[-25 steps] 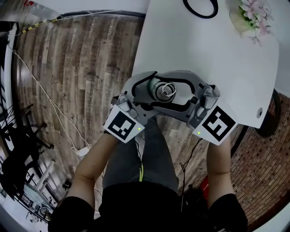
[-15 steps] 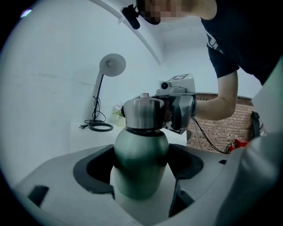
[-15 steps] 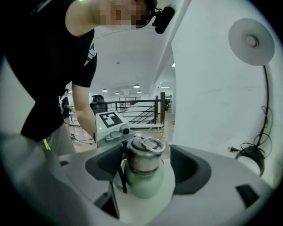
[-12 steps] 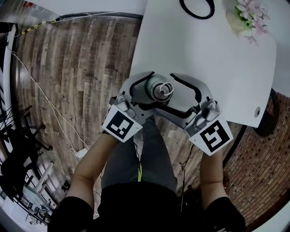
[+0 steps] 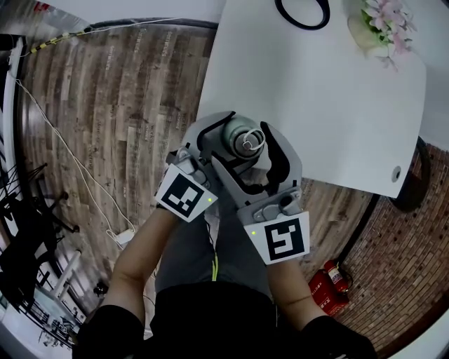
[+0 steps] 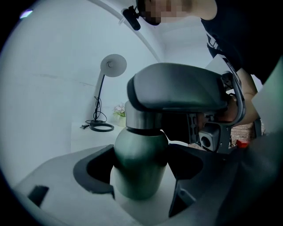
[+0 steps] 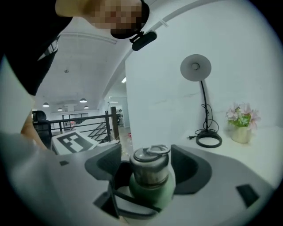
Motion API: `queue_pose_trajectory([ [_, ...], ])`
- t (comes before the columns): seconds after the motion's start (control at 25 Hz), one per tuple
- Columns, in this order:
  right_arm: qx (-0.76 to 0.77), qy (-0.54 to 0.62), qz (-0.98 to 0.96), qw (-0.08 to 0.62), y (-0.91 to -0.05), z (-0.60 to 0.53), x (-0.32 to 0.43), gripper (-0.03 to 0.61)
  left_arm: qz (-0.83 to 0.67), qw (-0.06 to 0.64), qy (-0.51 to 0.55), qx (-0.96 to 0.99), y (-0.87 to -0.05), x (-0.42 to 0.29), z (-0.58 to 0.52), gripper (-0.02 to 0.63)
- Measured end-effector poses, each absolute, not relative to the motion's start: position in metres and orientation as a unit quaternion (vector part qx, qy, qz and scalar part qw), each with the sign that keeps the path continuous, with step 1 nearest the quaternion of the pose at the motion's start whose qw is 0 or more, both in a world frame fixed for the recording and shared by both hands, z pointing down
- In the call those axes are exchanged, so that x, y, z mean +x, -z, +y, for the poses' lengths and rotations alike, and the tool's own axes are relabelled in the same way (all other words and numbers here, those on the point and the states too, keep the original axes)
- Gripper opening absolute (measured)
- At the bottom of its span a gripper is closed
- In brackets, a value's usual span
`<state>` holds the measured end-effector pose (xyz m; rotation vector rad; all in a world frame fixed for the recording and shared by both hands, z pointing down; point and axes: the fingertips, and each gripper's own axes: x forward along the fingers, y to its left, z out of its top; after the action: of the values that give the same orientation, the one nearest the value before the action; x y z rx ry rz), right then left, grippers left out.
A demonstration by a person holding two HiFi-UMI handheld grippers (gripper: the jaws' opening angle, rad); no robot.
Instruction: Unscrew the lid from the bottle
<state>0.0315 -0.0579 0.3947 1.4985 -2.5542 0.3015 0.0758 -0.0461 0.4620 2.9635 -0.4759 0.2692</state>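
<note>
**Head view.** Looks down on the bottle (image 5: 235, 134) almost end-on, long axis pointing up at the camera, steel lid (image 5: 250, 144) with its wire loop on top. Sits at the near edge of the white table (image 5: 323, 98), seemingly held in the air rather than standing. Left gripper (image 5: 223, 133) reaches in from the lower left and clamps the body. Right gripper (image 5: 254, 148) reaches in from below, jaws bracketing the lid, so clearly the nearer one to it.

**Left gripper view.** Shows both pads pressed on the green body (image 6: 140, 170) below the steel collar, a firm hold. Stands upright across the jaw plane. Hides the cap top behind the right gripper's jaw lying across it.

**Right gripper view.** Shows the jaws spread wide, the lid (image 7: 151, 170) centred between them, a gap on either side, no pad touching. Puts the pads level with the steel and the green shoulder just beneath.

**Next move, as a judgement.** Calls for closing straight inward on the lid, then twisting about the upright axis. Leaves open air all round, with the lamp base (image 5: 302, 10) and flowers (image 5: 389, 24) well apart. Leaves little clearance above the left jaws, so possibly a bump while turning.
</note>
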Motion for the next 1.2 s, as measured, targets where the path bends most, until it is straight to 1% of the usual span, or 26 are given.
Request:
queue_pose_trajectory([
  [0.2, 0.517, -0.094, -0.844, 0.109, -0.404, -0.064, 0.041, 0.324, -0.159, 0.063, -0.091, 0.981, -0.462, 0.076, -0.046, 0.359],
  [0.24, 0.510, -0.093, -0.848, 0.110, -0.404, -0.063, 0.041, 0.310, -0.159, 0.060, -0.091, 0.981, -0.462, 0.077, -0.046, 0.360],
  [0.28, 0.501, -0.090, -0.853, 0.112, -0.405, -0.061, 0.040, 0.275, -0.159, 0.059, -0.092, 0.981, -0.463, 0.077, -0.046, 0.359],
  [0.4, 0.464, -0.085, -0.873, 0.124, -0.407, -0.057, 0.036, 0.270, -0.160, 0.059, -0.092, 0.981, -0.463, 0.077, -0.046, 0.360],
  [0.72, 0.308, -0.046, -0.937, 0.159, -0.406, -0.051, 0.022, 0.270, -0.162, 0.066, -0.093, 0.980, -0.464, 0.075, -0.045, 0.360],
  [0.88, 0.177, -0.024, -0.969, 0.173, -0.405, -0.045, 0.015, 0.270, -0.164, 0.069, -0.090, 0.980, -0.463, 0.076, -0.046, 0.359],
  [1.0, 0.071, -0.036, -0.982, 0.172, -0.404, -0.041, 0.013, 0.270, -0.166, 0.071, -0.090, 0.979, -0.464, 0.075, -0.047, 0.360],
  [1.08, 0.047, -0.059, -0.982, 0.172, -0.405, -0.039, 0.012, 0.270, -0.168, 0.073, -0.090, 0.979, -0.464, 0.074, -0.046, 0.360],
  [1.2, 0.049, -0.065, -0.982, 0.173, -0.405, -0.038, 0.012, 0.270, -0.168, 0.068, -0.092, 0.979, -0.463, 0.074, -0.045, 0.360],
])
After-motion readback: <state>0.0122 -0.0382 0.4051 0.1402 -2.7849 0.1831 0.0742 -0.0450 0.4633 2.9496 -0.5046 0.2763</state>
